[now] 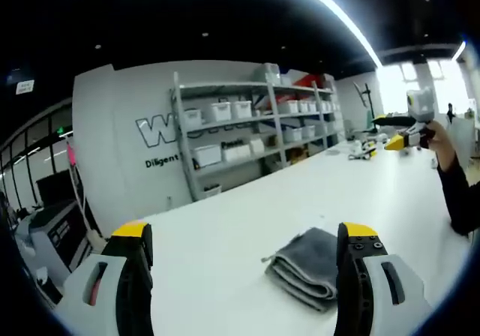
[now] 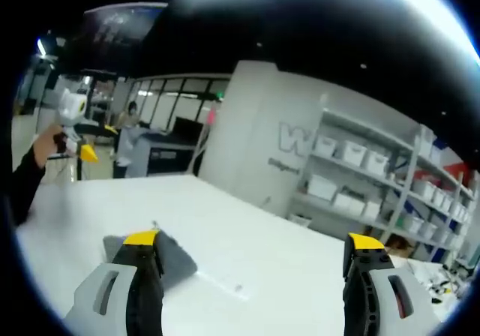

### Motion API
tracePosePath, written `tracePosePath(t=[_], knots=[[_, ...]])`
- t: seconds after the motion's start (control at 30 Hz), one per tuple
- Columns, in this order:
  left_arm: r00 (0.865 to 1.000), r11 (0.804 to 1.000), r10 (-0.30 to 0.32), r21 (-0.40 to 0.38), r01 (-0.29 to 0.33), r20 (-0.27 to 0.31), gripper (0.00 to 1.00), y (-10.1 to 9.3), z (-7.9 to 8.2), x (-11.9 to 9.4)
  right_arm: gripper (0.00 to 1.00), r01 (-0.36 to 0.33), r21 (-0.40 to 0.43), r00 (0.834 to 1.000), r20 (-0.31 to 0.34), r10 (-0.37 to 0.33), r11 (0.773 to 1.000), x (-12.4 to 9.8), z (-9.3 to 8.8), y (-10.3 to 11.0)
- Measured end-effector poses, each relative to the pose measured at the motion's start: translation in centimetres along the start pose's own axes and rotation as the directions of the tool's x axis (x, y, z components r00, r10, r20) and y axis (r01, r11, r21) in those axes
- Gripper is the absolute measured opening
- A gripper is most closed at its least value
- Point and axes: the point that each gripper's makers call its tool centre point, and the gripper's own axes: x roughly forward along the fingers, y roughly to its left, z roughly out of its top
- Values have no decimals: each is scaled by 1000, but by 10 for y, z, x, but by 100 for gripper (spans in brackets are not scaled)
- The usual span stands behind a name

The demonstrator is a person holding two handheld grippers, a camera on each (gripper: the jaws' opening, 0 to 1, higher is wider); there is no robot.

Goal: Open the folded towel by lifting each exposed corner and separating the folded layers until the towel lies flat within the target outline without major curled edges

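Large outlined letters on the pale wall (image 1: 124,126), readable only as "W" before the shelving (image 1: 247,126) covers the rest. Beneath them, a smaller dark line starting "Diligent", cut off likewise. Same lettering in the right gripper view, blurred: "W" and an unreadable line below. Small white sign (image 1: 25,87) high up at left, too blurred to read.

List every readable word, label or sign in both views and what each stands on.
"W": first letter of large outlined wall lettering, the rest behind the shelving rack.
"Diligent": smaller line beneath, cut off by the rack.
Small ceiling sign: too blurred to read.
Bin labels: too small.
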Motion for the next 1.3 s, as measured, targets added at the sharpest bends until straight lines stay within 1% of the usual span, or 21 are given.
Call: tracePosePath(t=[0.07,0.13,0.23,0.3,0.33,0.43,0.53,0.63,0.7,0.8,0.87,0.9,0.93,0.97,1.07,1.13,1.2,1.3], knots=[[1000,1000,-16,-10,15,-9,100,-2,-4,5,100,-1,1,1000,-6,1,1000,6,-3,4],[999,999,-39,-18,39,-34,98,-6,-13,10,100,-21,-10,999,-27,21,1000,11,-8,11],[998,998,-51,-28,50,-40,98,-7,-18,16,100,-33,-14,999,-40,32,999,16,-13,16],[996,996,-65,-69,61,-58,98,-7,-27,22,100,-40,-4,998,-46,40,999,21,-18,19],[995,995,-71,-75,66,-69,98,-6,-32,24,100,-48,7,997,-61,48,999,24,-23,21],[993,992,-88,-97,80,-83,99,-7,-39,27,100,-56,5,995,-78,57,998,30,-29,24],[990,987,-114,-123,104,-80,99,-12,-42,29,100,-56,3,995,-78,56,998,31,-29,26],[985,981,-139,-147,124,-97,99,-19,-51,34,100,-79,30,994,-79,81,996,35,-34,31],[978,977,-157,-163,135,-134,99,-25,-66,41,100,-88,39,991,-95,92,995,37,-40,34],[971,971,-181,-185,151,-158,99,-32,-79,46,100,-98,54,988,-111,103,994,38,-46,38],[966,966,-193,-206,157,-171,98,-38,-89,47,100,-105,87,988,-106,114,991,37,-47,41],[960,962,-207,-218,165,-187,98,-44,-96,46,100,-105,101,987,-109,116,989,36,-50,42],[956,961,-215,-219,170,-199,98,-46,-99,45,100,-106,111,986,-116,119,988,36,-54,44],[951,960,-225,-216,178,-213,98,-51,-106,45,100,-106,122,985,-126,121,987,37,-58,46],[945,957,-235,-223,184,-228,97,-58,-113,44,100,-111,133,980,-152,131,985,38,-70,53],[944,949,-249,-249,192,-219,97,-63,-113,43,100,-120,154,977,-159,145,981,40,-76,59],[940,944,-262,-262,202,-219,97,-67,-116,44,100,-136,166,970,-180,166,977,42,-86,68],[933,946,-263,-256,199,-245,97,-72,-125,44,99,-141,163,965,-200,173,976,44,-95,75]])
